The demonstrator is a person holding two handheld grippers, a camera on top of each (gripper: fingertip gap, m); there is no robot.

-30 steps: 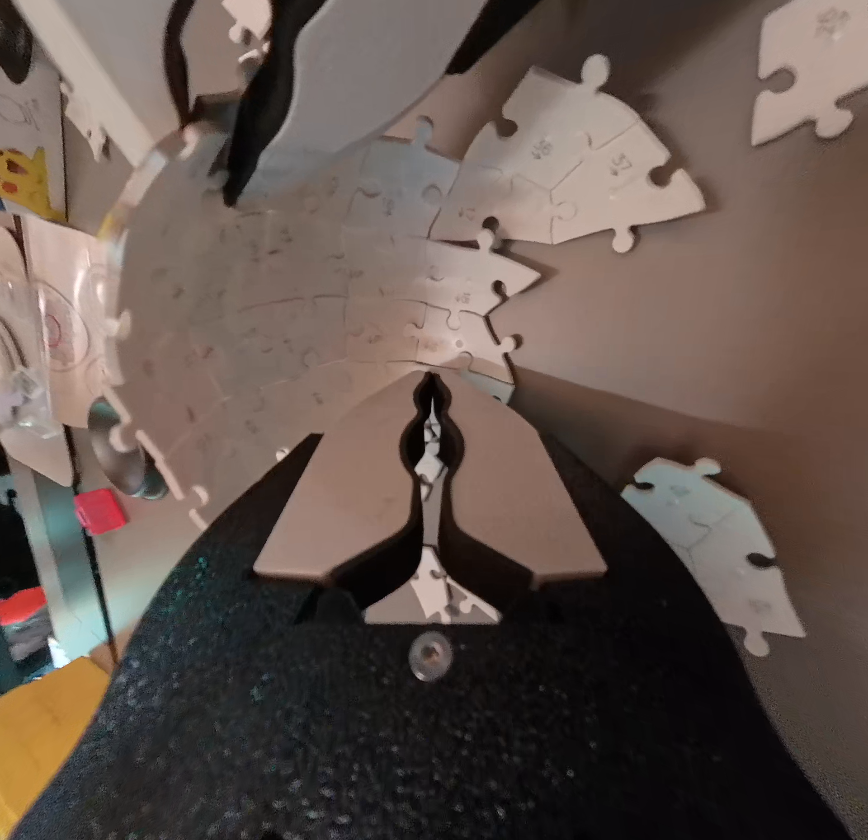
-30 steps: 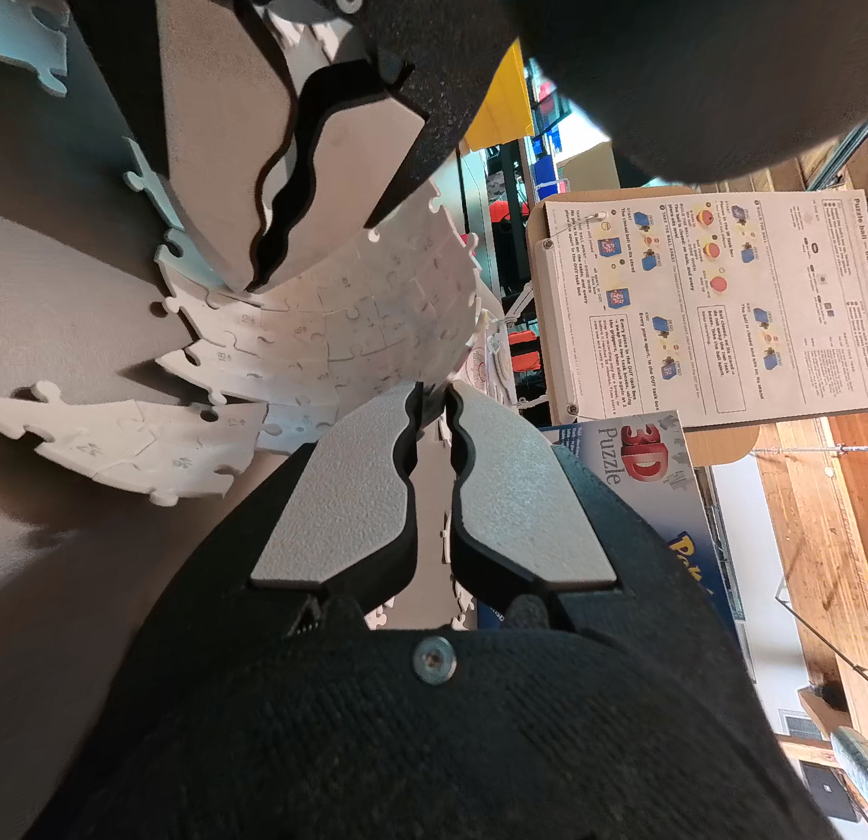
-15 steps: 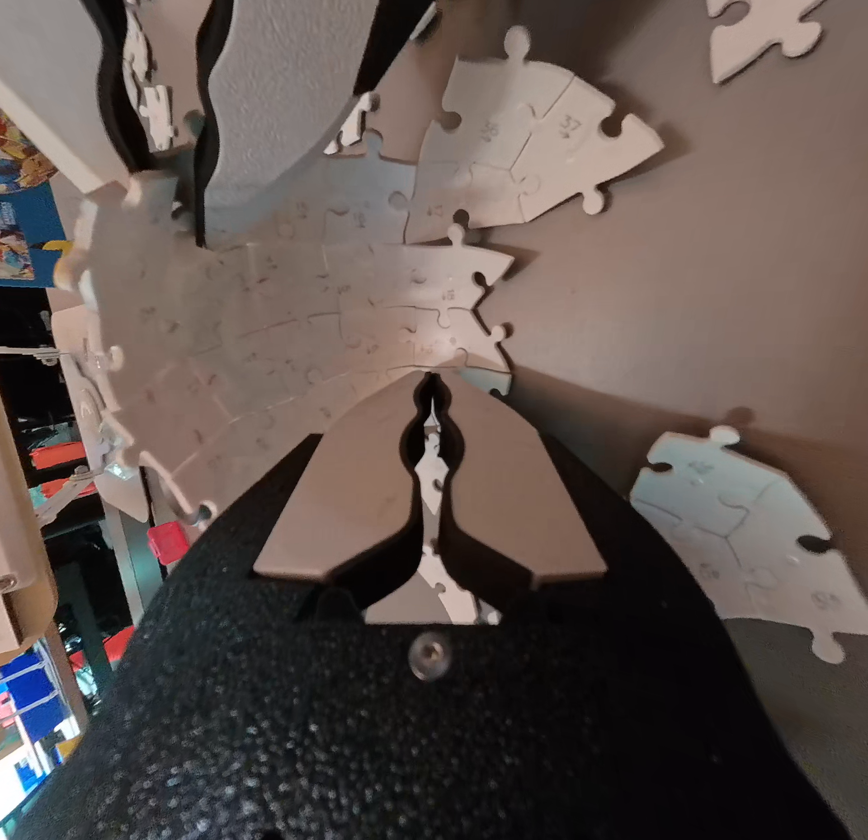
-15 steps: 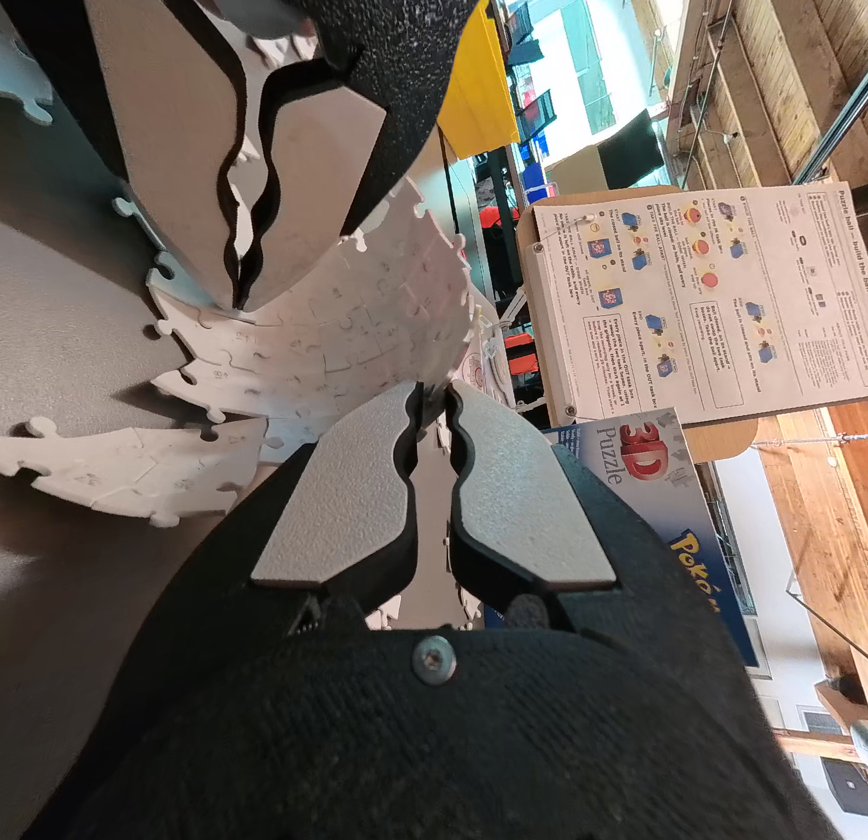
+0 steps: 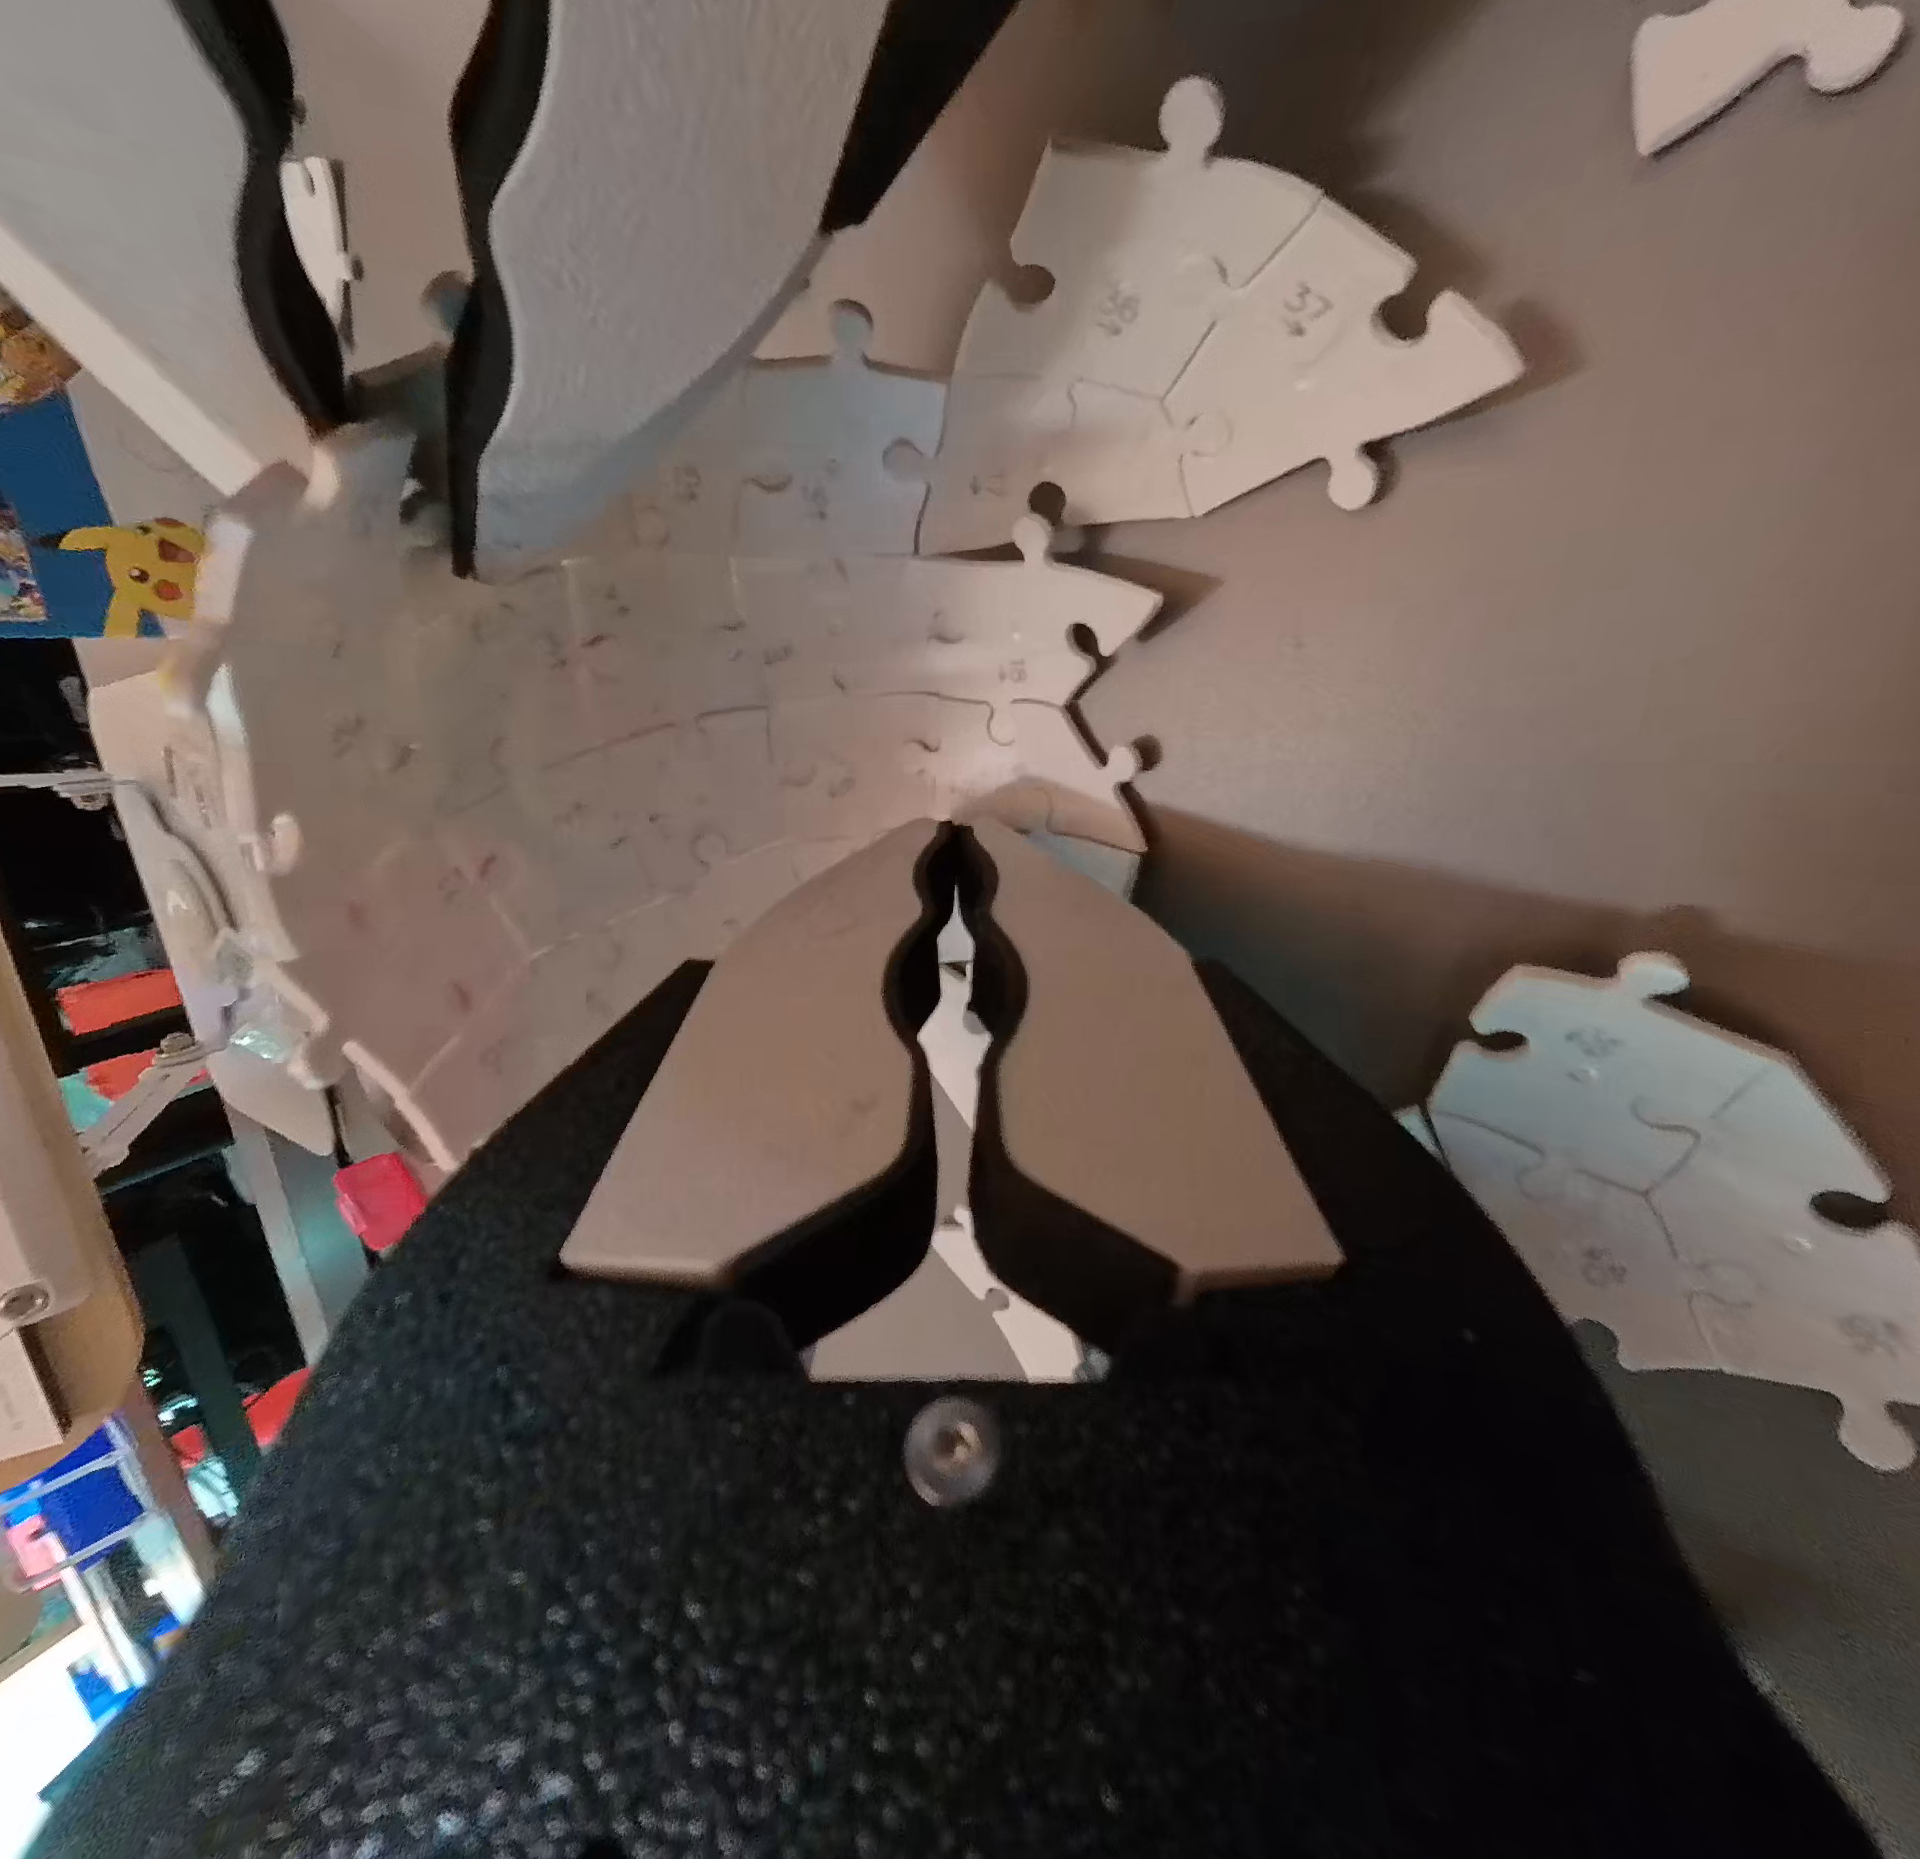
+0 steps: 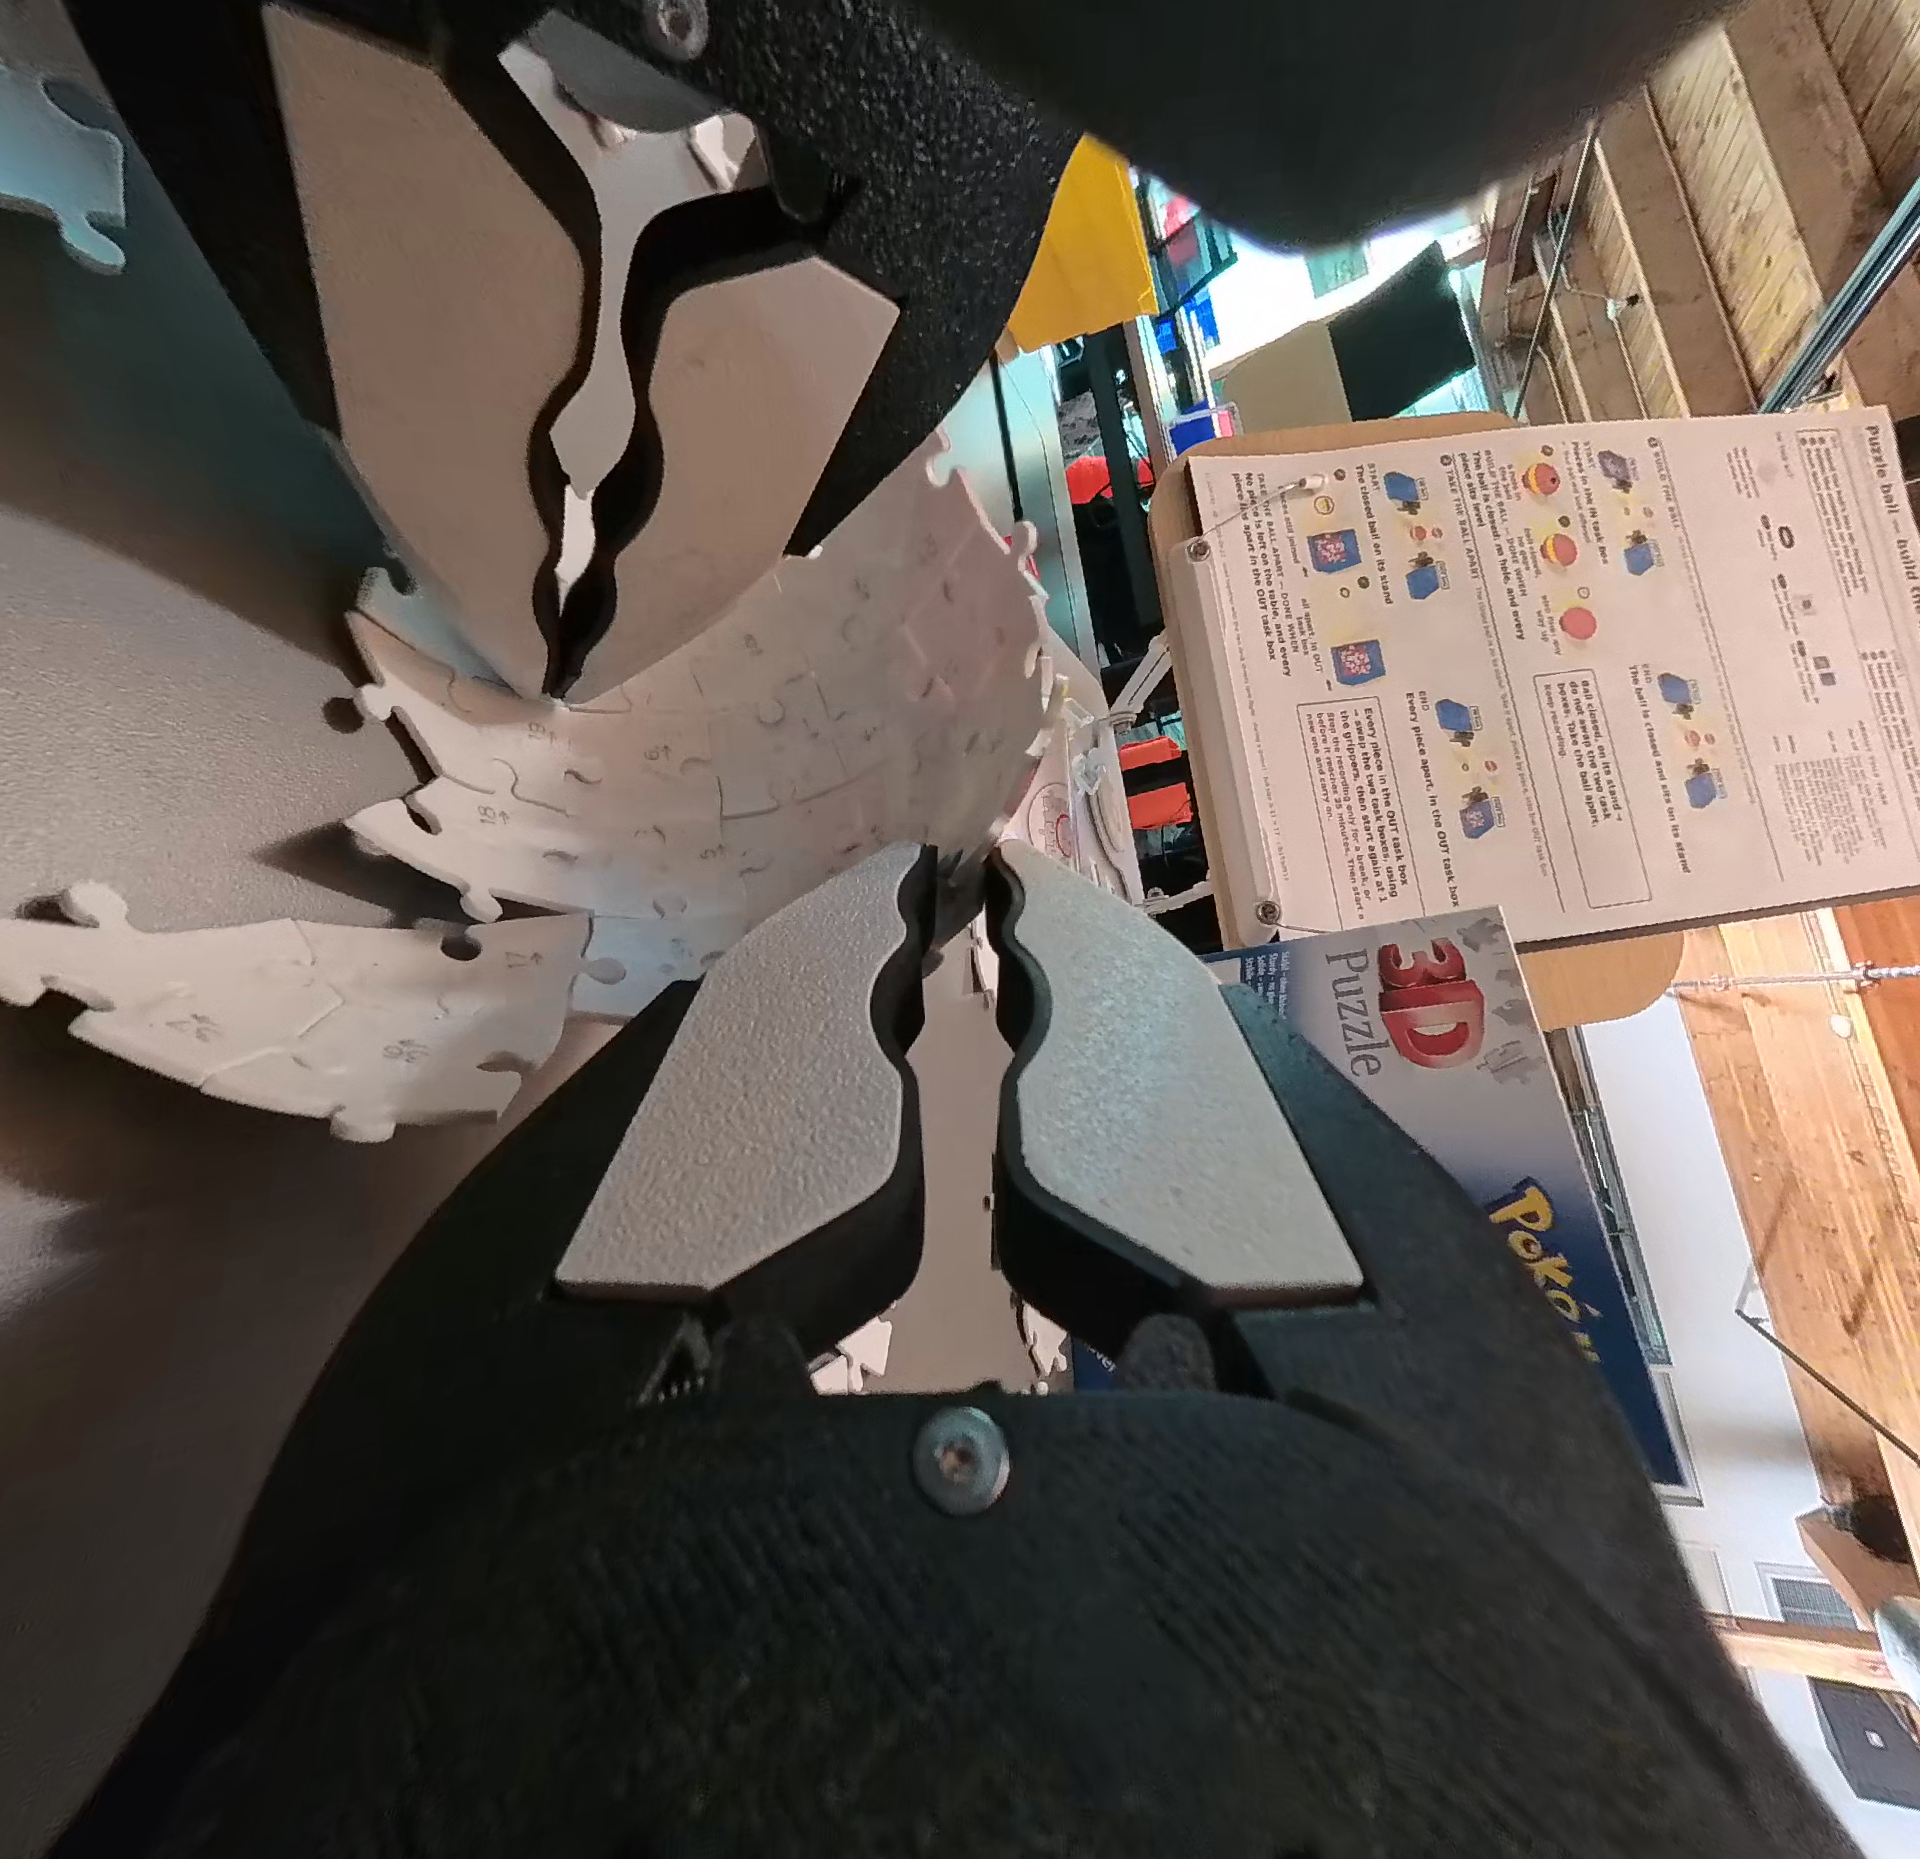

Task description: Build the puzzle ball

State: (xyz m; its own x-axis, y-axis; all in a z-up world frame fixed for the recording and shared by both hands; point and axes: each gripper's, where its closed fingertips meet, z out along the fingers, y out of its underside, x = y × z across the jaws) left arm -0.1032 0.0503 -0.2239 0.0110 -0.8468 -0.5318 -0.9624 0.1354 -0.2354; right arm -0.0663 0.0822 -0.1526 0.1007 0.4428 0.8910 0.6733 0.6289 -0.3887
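while both the left gripper (image 5: 954,833) and the right gripper (image 6: 951,864) stay clamped on opposite edges of the curved puzzle shell (image 5: 644,729) above the bench (image 5: 1558,718), its curve should be closed gently, so seams hold.

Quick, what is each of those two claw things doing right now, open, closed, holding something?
Left gripper: closed on the curved puzzle shell's edge.
Right gripper: closed on the same shell's opposite edge.

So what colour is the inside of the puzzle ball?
White, seen best in the right wrist view: the puzzle ball.
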